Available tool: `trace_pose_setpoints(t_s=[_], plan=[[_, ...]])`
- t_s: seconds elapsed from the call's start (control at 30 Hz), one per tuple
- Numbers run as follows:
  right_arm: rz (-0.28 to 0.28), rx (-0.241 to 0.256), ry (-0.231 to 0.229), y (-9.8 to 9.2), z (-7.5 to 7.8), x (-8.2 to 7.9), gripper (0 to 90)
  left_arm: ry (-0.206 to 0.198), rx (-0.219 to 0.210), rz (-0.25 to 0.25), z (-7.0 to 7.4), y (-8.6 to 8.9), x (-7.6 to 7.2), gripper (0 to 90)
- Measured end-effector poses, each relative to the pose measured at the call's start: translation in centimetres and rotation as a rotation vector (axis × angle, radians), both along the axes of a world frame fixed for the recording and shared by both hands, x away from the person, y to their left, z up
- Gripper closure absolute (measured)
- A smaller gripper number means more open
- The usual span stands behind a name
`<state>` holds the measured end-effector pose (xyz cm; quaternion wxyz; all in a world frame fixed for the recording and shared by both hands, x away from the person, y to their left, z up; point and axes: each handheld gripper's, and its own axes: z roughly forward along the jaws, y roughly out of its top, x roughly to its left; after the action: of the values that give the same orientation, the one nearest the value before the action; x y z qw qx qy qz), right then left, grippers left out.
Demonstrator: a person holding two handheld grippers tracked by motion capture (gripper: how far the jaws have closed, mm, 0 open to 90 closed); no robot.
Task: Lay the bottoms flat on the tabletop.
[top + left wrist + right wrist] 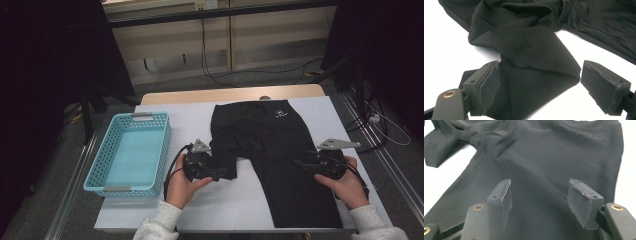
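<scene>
Nearest to me, my two hands come up from the bottom edge of the high view, each holding a tool over the white-covered bench [210,210]. My left tool [220,173] sits at the folded-up hem of the short leg of a pair of black pants [280,150]; in the left gripper view its jaws stand wide apart with the bunched leg cloth [534,70] lying between them, brushing one pad but not pinched, so I read that tool as released. I judge it sits there either to let the fold lie or to take hold of that hem, and I cannot tell which. My right tool [302,163] hovers over the long leg on my right side; in the right gripper view its jaws are spread as well, with flat black fabric [554,165] under them and nothing gripped. The pants lie spread in the middle of the bench, one leg running down toward my edge and the other doubled back toward the crotch, which suggests to me that a fold is in hand and the tools are set one per leg to keep the cloth even. Farther on, the waistband with a small pale logo [280,113] points away from me, near the far bench edge. Off to my left, a light blue basket [112,187] stands empty beside the pants, well apart from both tools, probably where the folded garment is meant to go.
</scene>
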<state>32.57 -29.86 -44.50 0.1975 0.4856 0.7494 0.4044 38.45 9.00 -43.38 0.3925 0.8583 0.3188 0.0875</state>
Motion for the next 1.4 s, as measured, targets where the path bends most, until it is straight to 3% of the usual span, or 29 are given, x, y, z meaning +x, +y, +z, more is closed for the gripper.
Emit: trace_pose_setpoints(t_s=[0.4, 0.67, 0.77, 0.87, 1.0, 1.3, 1.4], plan=[[0.055, 0.006, -0.023, 3.5, 0.2, 0.3, 24.0, -0.012, -0.008, -0.002, 0.2, 0.3, -0.2, 15.6], [0.084, 0.021, -0.033, 5.1, 0.2, 0.3, 21.2, -0.018, -0.004, -0.018, 0.2, -0.1, -0.3, 16.3], [0.093, 0.001, -0.041, 5.4, 0.2, 0.2, 20.9, -0.022, -0.003, -0.043, 0.1, -0.4, -0.5, 19.9], [0.095, -0.003, -0.040, 5.5, 0.1, 0.1, 20.5, -0.013, 0.003, -0.071, -0.1, -0.7, -0.7, 30.4], [0.083, 0.003, -0.037, 5.6, -0.1, 0.0, 16.2, -0.013, 0.020, -0.080, -0.7, -0.9, -0.7, 31.8], [0.100, 0.002, -0.034, 5.9, -0.2, -0.1, 16.0, 0.009, 0.063, -0.129, -2.1, -2.2, -1.2, 38.1], [0.102, 0.002, -0.034, 6.1, -0.2, -0.1, 16.0, 0.015, 0.052, -0.140, -2.3, -2.7, -1.4, 45.9]])
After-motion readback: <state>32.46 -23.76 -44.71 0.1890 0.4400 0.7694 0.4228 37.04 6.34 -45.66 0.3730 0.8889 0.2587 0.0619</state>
